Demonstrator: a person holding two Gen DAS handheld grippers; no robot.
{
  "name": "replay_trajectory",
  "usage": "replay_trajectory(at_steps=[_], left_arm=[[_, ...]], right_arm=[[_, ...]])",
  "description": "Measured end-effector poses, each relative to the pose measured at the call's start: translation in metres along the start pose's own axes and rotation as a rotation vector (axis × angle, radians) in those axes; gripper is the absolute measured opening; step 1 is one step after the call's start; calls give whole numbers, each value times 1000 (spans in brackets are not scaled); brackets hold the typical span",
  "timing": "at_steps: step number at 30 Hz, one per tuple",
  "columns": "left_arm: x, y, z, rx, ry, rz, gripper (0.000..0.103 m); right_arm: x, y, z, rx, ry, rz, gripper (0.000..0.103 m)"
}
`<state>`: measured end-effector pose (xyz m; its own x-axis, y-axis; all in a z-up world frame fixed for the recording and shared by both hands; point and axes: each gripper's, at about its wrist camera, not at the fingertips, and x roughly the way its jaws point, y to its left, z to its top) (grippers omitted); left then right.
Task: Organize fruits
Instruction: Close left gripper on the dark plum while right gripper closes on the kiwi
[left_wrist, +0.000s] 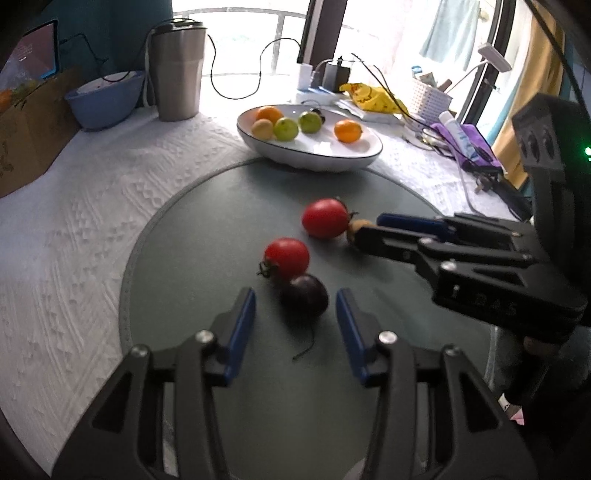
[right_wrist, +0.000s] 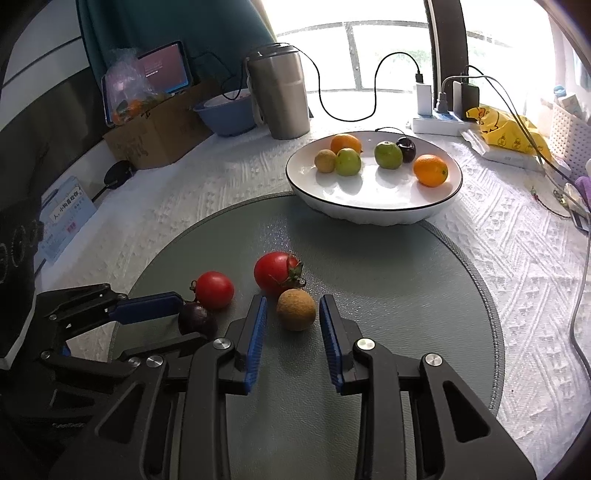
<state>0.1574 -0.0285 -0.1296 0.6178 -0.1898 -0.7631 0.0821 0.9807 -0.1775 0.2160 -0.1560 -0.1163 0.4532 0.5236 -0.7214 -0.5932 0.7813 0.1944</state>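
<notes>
On the round grey mat (left_wrist: 207, 258) lie two red tomatoes (left_wrist: 325, 218) (left_wrist: 287, 257), a dark purple plum (left_wrist: 304, 299) and a small brown fruit (right_wrist: 296, 309). My left gripper (left_wrist: 294, 293) is open with the plum between its blue pads, and a gap shows on each side of the fruit. My right gripper (right_wrist: 293, 297) is shut on the small brown fruit, which rests on the mat beside the larger tomato (right_wrist: 277, 271). Behind the mat, a white plate (right_wrist: 369, 218) holds oranges, green fruits, a yellowish fruit and a dark plum.
A steel tumbler (right_wrist: 280, 96), a blue bowl (right_wrist: 225, 114) and a cardboard box (right_wrist: 155, 136) stand at the back left. Cables, a power strip (right_wrist: 436, 123), a yellow bag (right_wrist: 506, 129) and a white basket (right_wrist: 569, 136) crowd the back right. A white textured cloth (right_wrist: 498, 258) surrounds the mat.
</notes>
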Motion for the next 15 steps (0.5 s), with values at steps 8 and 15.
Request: replay_trajectory(at_steps=[8, 15], left_arm=[[1, 0, 2, -7, 13, -9, 31], [-3, -6, 1, 4, 9, -15, 29]], right_arm=[[-2, -3, 1, 7, -10, 0, 31], [-9, -1, 2, 1, -25, -5, 31]])
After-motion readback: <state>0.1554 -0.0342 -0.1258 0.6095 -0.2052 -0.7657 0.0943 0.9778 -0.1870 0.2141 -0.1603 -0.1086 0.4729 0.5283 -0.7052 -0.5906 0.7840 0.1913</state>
